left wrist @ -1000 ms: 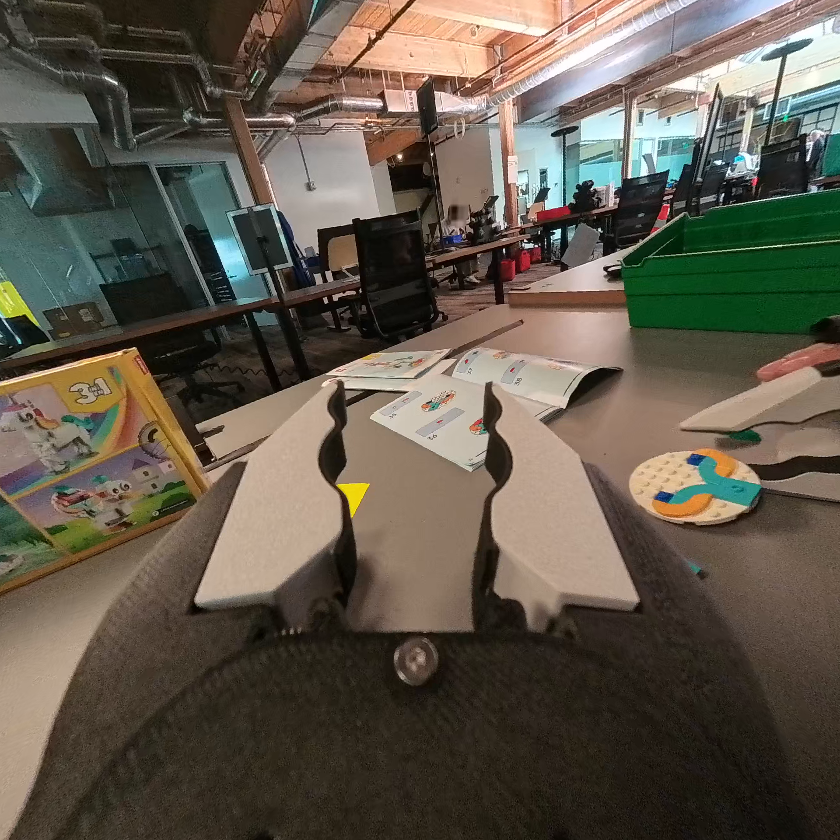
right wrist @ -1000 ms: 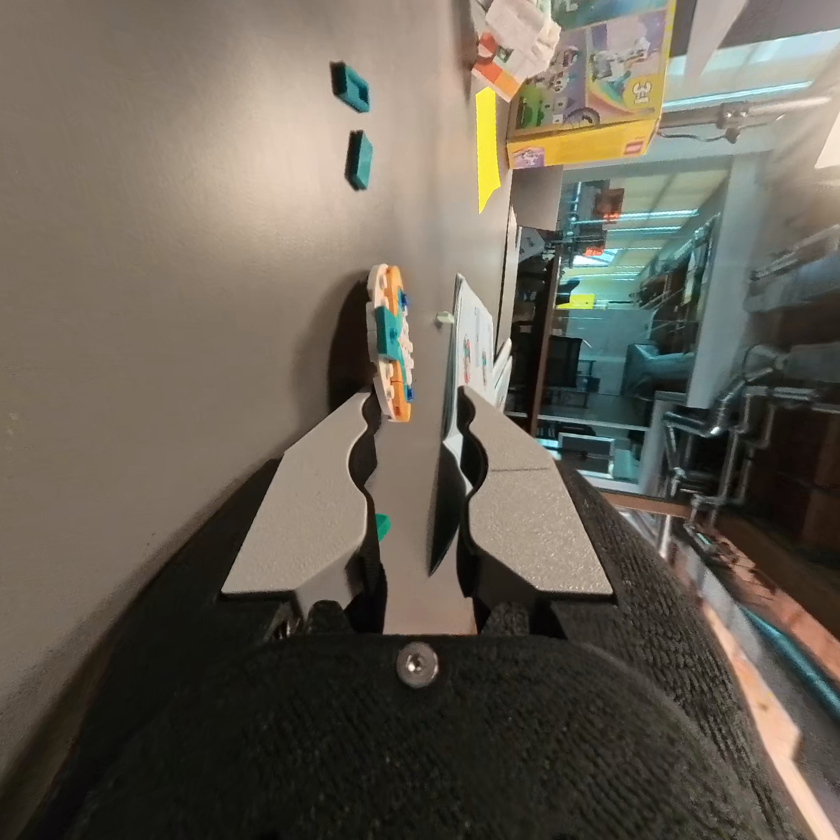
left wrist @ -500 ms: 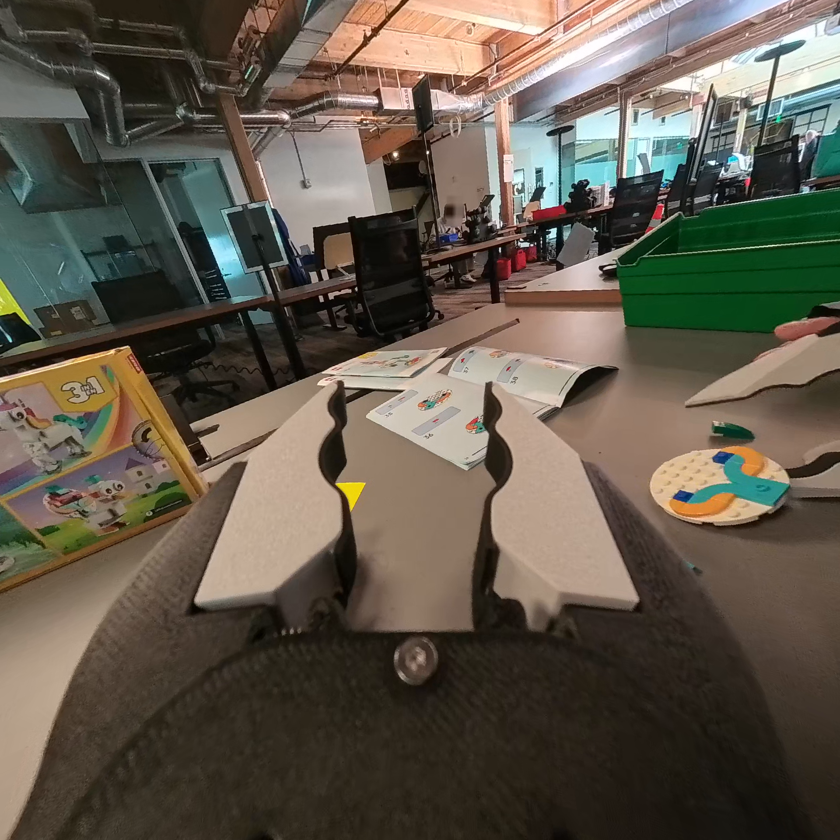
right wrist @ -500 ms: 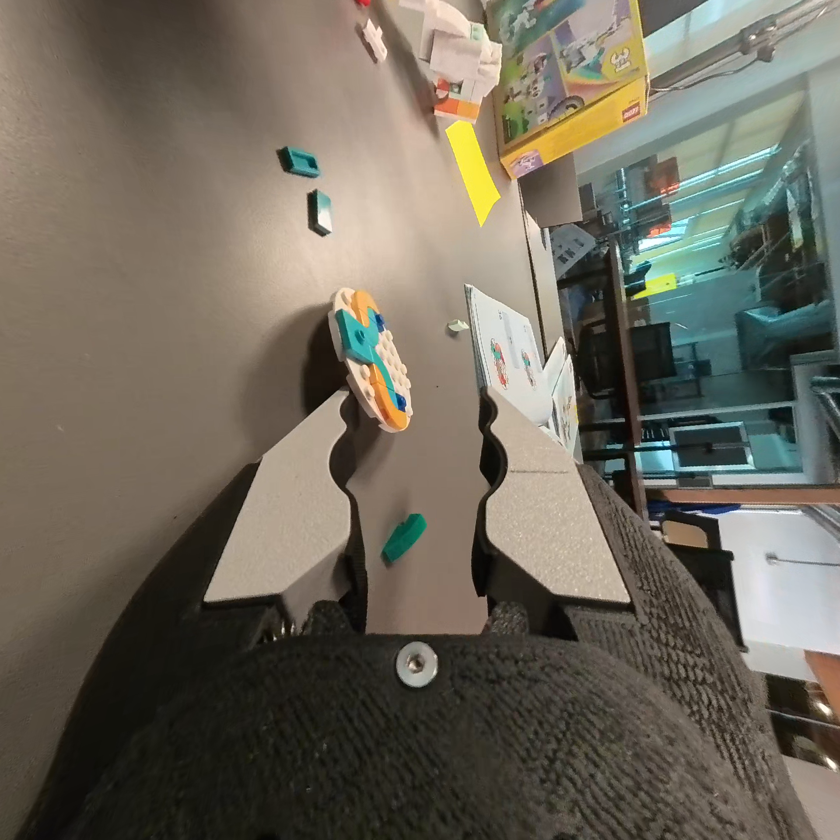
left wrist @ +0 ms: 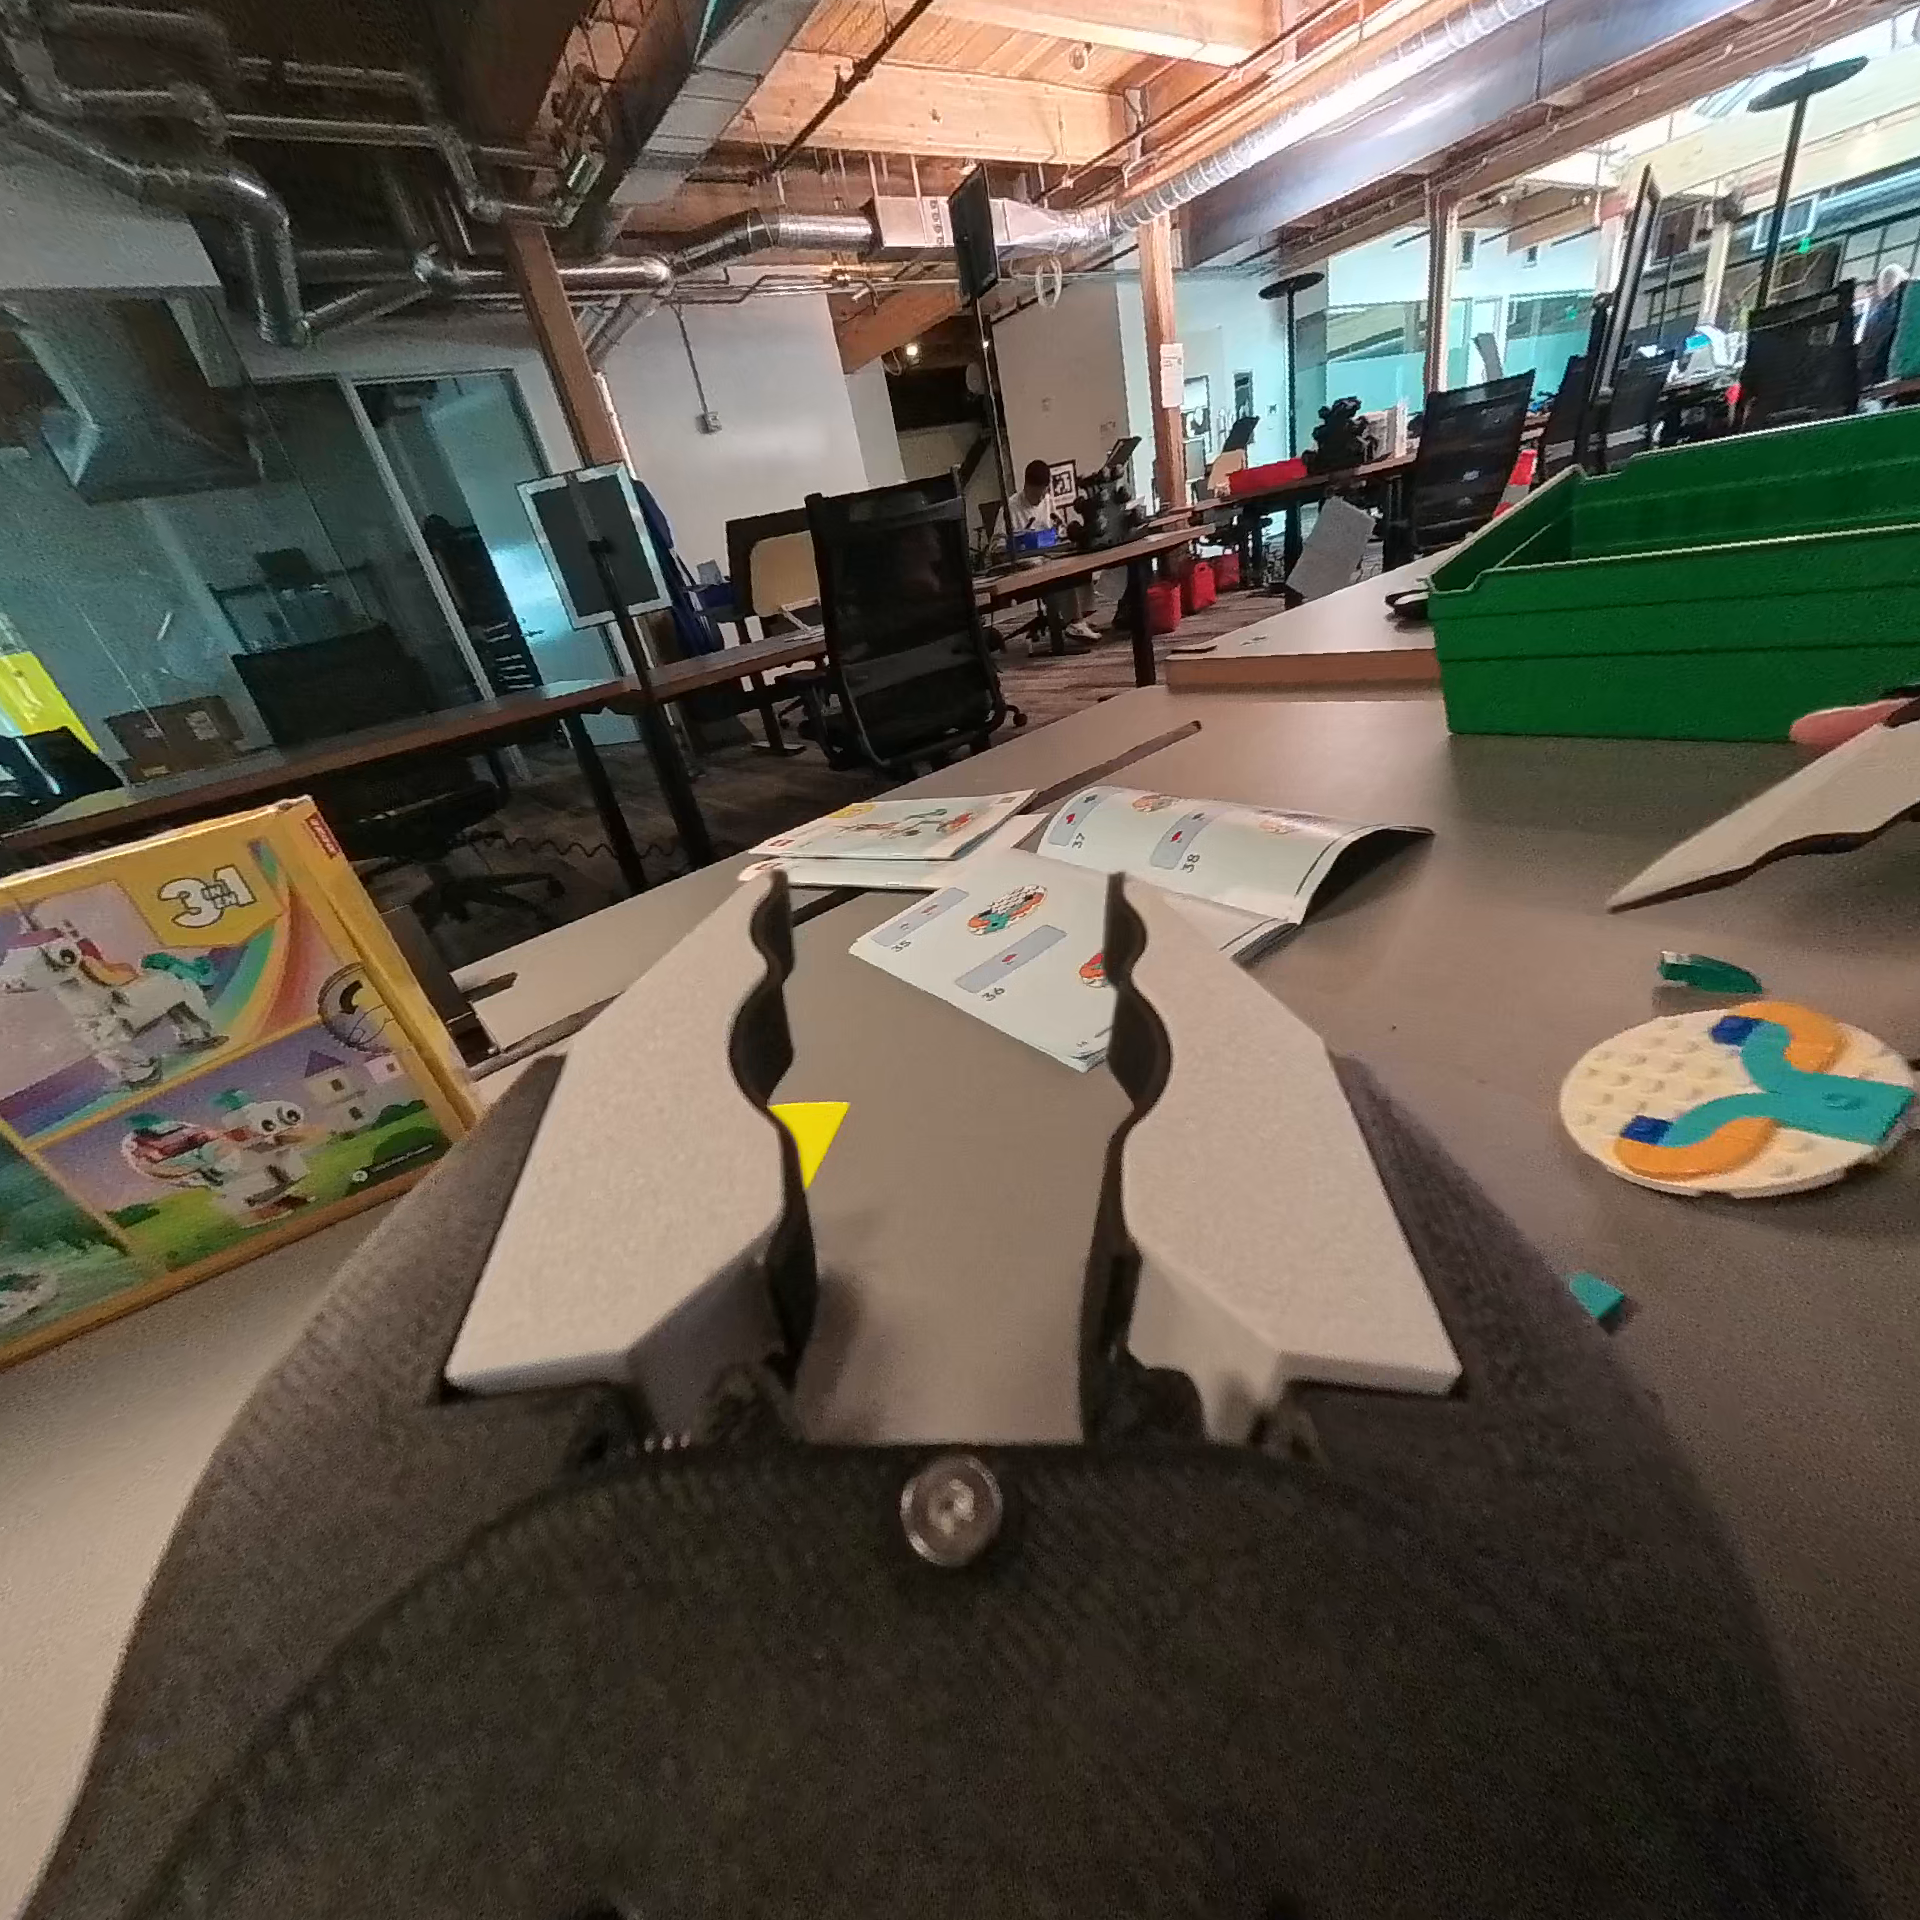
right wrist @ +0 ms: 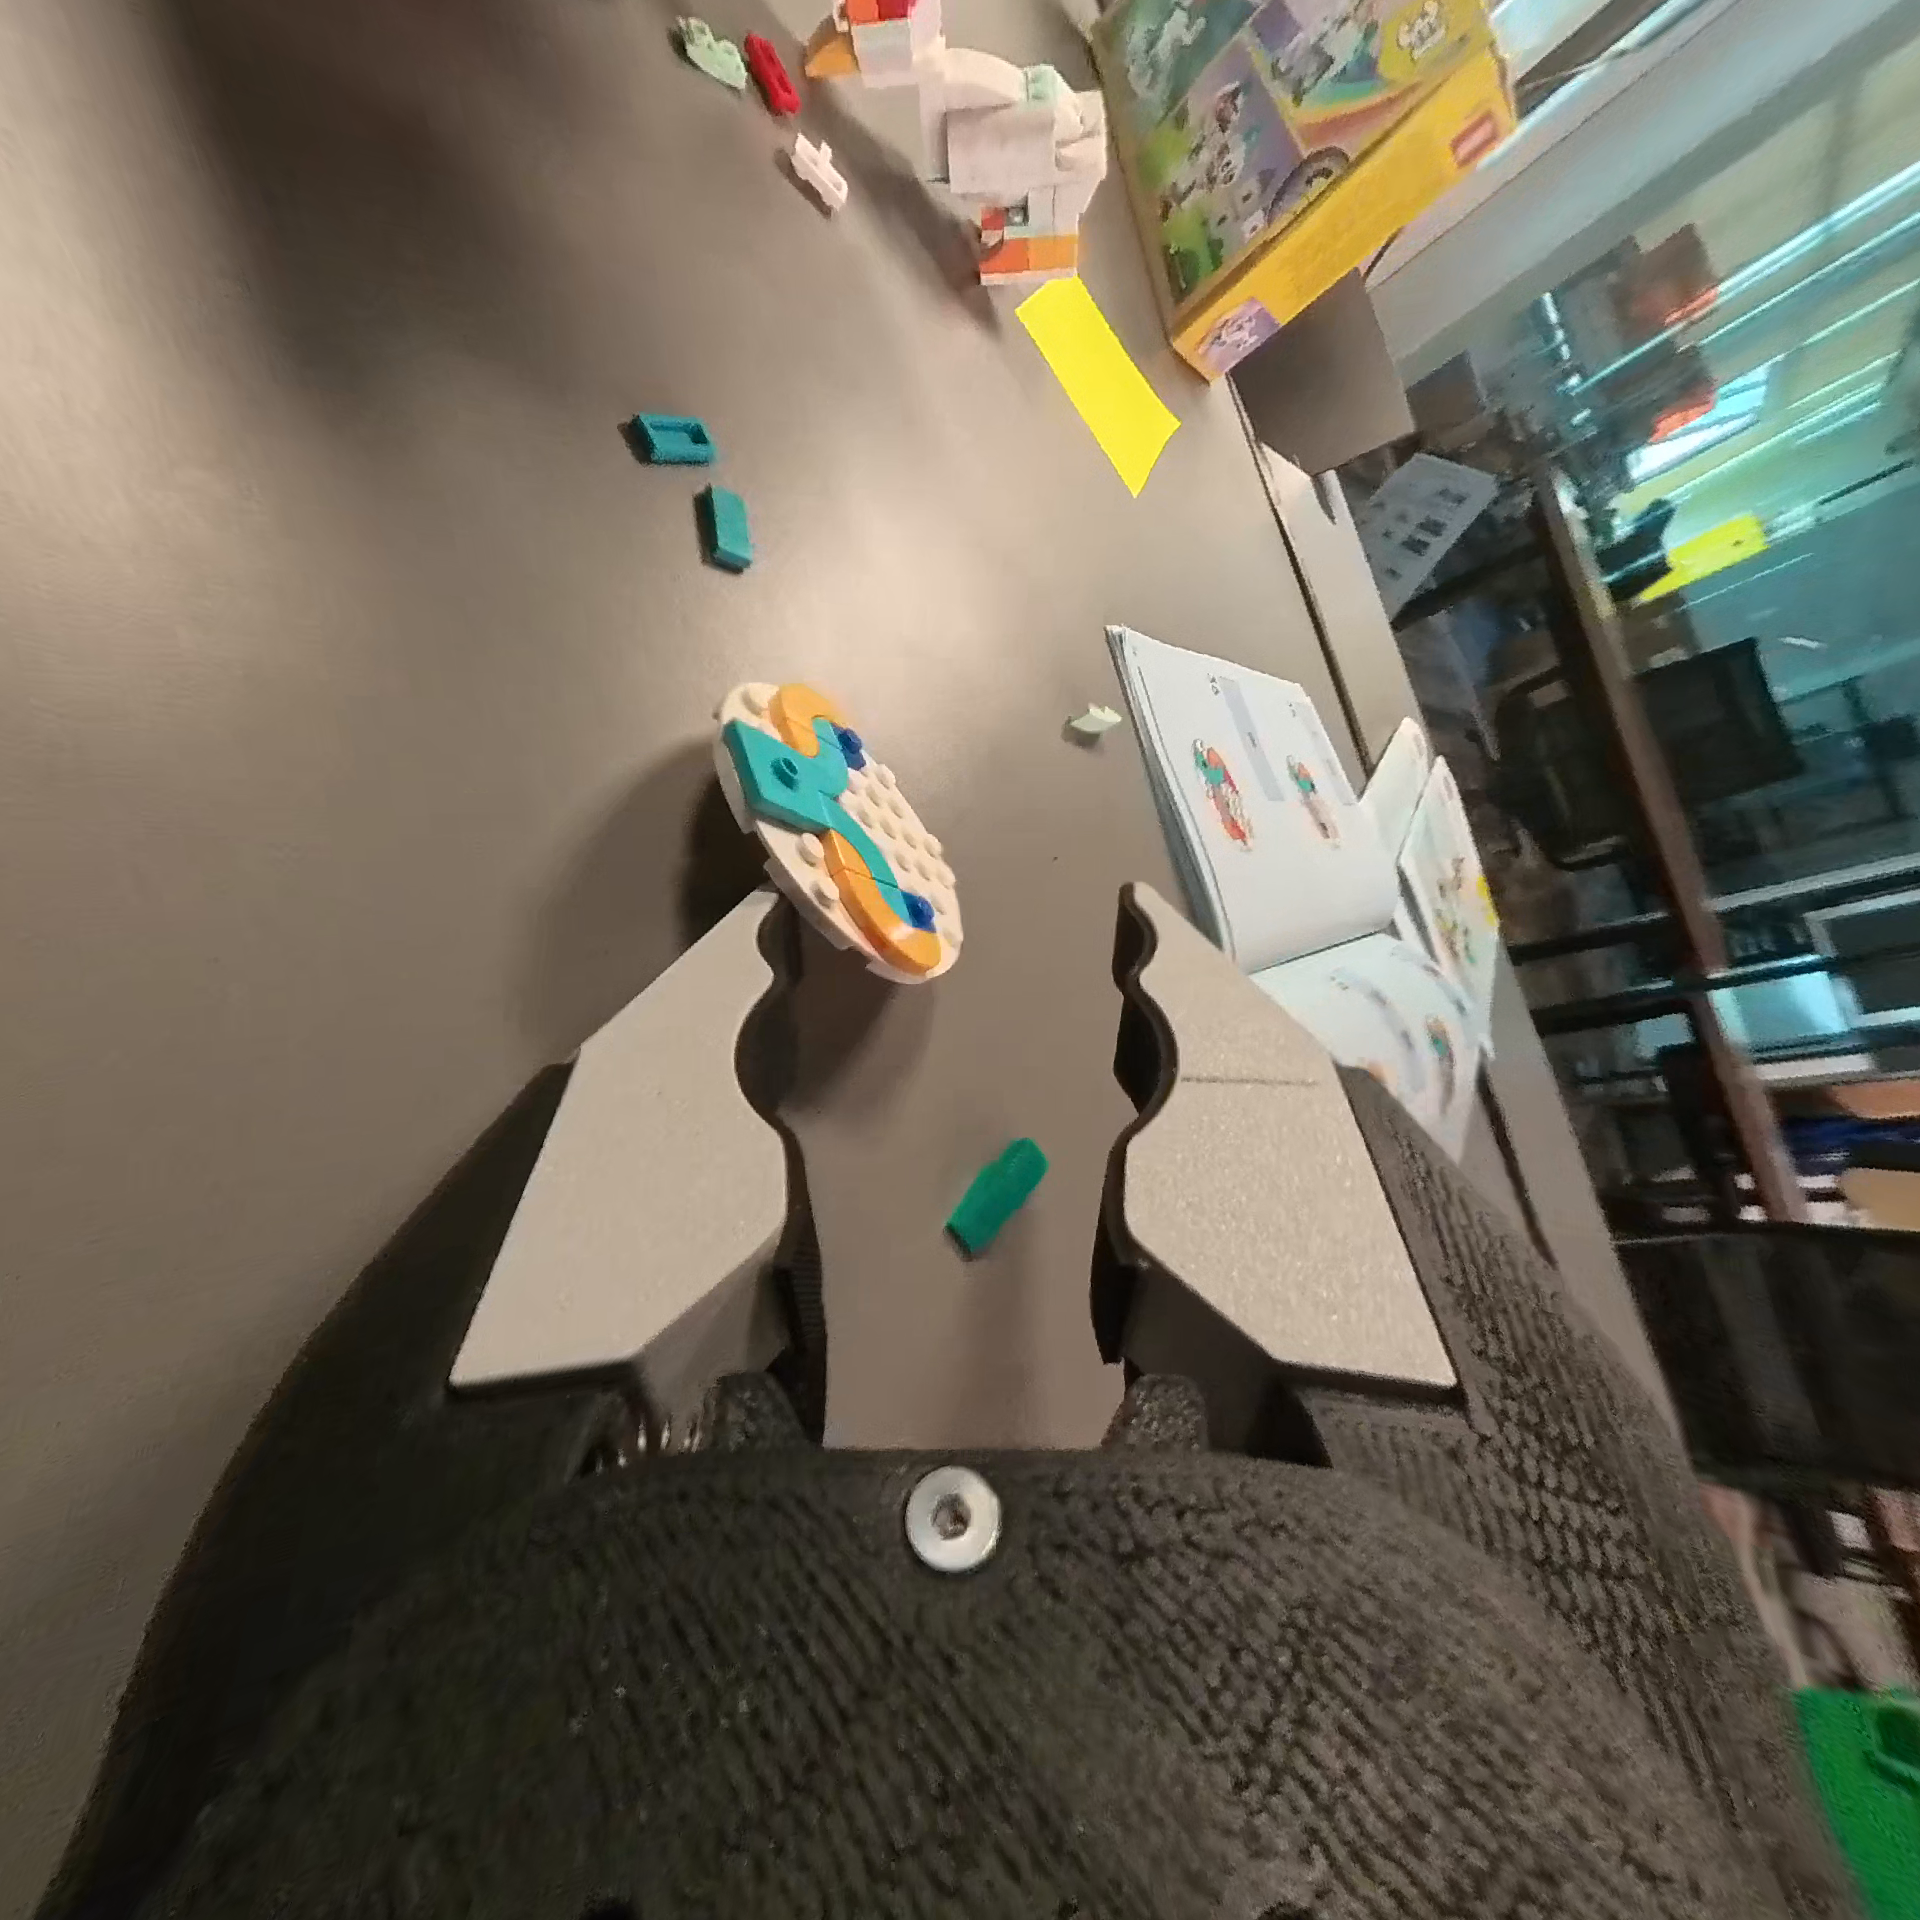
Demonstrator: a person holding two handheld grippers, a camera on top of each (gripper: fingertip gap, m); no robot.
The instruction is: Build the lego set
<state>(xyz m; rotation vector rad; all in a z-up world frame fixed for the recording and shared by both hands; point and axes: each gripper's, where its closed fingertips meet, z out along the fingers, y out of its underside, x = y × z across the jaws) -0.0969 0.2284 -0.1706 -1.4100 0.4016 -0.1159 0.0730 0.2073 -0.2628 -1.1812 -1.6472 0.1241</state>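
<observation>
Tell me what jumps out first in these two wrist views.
The round white plate with its teal and orange curved pieces lies flat on the grey table, just ahead of the open right gripper, with a loose teal piece between its fingers. Farther off stand the yellow set box, a half-built white figure and open instruction booklets. The left gripper is open and empty.

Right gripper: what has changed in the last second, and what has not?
The right gripper opened wider and backed away from the round plate, leaving a green piece loose on the table between its fingers. The left gripper stayed open and empty; the box and booklets did not move.
</observation>
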